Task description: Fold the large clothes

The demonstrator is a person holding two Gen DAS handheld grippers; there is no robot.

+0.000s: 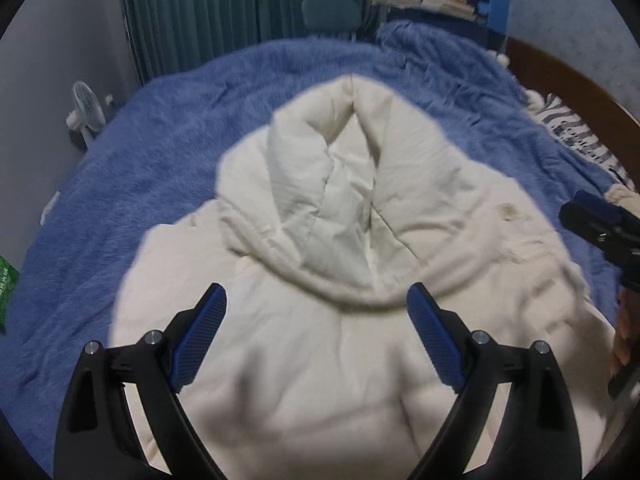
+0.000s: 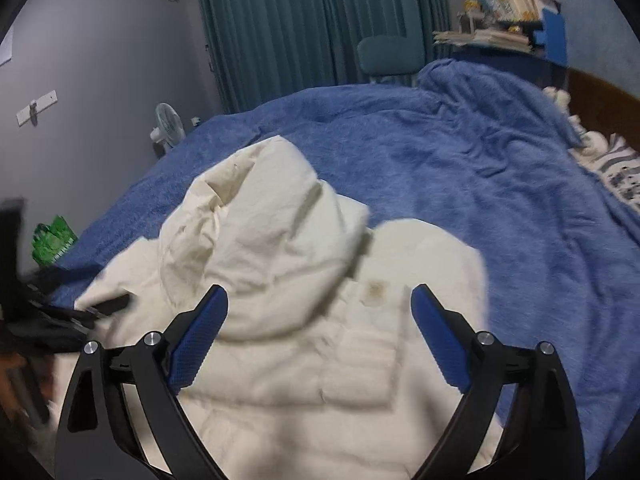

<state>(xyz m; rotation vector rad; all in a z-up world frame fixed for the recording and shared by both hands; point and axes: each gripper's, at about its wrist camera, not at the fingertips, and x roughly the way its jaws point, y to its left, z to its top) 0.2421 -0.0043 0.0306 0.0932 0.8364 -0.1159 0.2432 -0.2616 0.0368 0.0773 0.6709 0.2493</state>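
My left gripper [image 1: 316,300] and right gripper [image 2: 319,300] hover with jaws apart, holding nothing. Below lies a puffy cream hooded jacket [image 1: 340,208] near the front edge of the blue fleece-covered bed [image 1: 168,128].

The jacket [image 1: 320,280] lies on the blanket [image 1: 160,140], curtain [image 1: 240,0] behind.

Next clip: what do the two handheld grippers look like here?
Both match. The left gripper and right gripper each have curved black plastic arms with silver round bolts at the pivots, and two fingers faced with blue textured pads. No cables or sleeves show clearly.
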